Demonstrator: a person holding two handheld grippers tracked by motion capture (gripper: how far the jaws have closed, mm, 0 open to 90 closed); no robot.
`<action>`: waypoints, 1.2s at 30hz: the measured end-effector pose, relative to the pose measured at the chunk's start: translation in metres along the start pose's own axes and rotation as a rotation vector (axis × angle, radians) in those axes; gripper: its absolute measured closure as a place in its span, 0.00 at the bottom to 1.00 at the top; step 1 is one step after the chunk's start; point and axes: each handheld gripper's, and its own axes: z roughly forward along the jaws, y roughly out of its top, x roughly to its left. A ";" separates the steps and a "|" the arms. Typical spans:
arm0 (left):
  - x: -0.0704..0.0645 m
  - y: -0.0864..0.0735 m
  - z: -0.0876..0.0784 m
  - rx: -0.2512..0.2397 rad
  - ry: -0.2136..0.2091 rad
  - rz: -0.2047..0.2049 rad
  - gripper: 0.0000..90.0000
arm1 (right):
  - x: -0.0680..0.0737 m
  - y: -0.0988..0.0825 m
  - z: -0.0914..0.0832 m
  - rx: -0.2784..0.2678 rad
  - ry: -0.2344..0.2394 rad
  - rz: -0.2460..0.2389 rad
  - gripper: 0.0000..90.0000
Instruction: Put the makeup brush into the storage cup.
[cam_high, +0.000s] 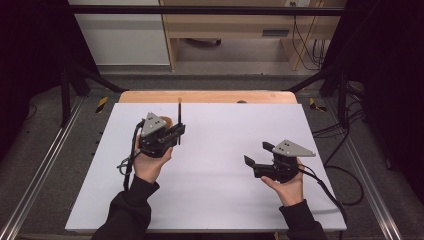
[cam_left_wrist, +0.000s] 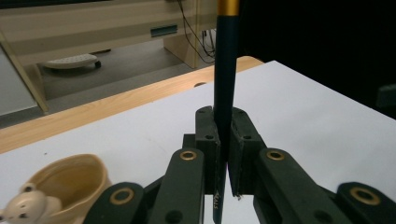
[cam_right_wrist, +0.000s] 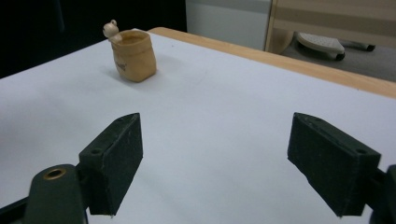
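Note:
My left gripper (cam_high: 179, 132) is shut on a dark pen (cam_high: 179, 117) with a gold band, which stands upright between the pads. In the left gripper view the pen (cam_left_wrist: 226, 70) rises straight out of the closed jaws of the left gripper (cam_left_wrist: 223, 126). A tan sack-shaped cup (cam_left_wrist: 70, 179) with a small bear figure (cam_left_wrist: 25, 205) on its rim sits just below and to the left. In the high view the cup (cam_high: 168, 121) is mostly hidden behind that gripper. My right gripper (cam_high: 258, 153) hovers at the right, open (cam_right_wrist: 217, 140), nothing between its jaws. The cup (cam_right_wrist: 134, 56) stands far off.
A white sheet (cam_high: 220, 190) covers the wooden table (cam_high: 210, 96). Metal frame rails run along both sides, and cables trail on the floor at the right. Beyond the table's far edge stand wooden furniture and a rolling base (cam_right_wrist: 322, 43).

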 end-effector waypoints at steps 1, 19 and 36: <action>0.004 0.000 0.000 0.000 0.007 0.000 0.92 | -0.001 -0.003 -0.001 0.002 -0.003 0.005 0.20; 0.050 0.014 0.012 0.005 0.110 -0.005 0.92 | -0.012 -0.035 -0.008 0.073 -0.063 0.017 0.16; 0.085 0.015 0.042 0.028 0.195 -0.046 0.92 | -0.015 -0.036 -0.006 0.071 -0.068 0.013 0.15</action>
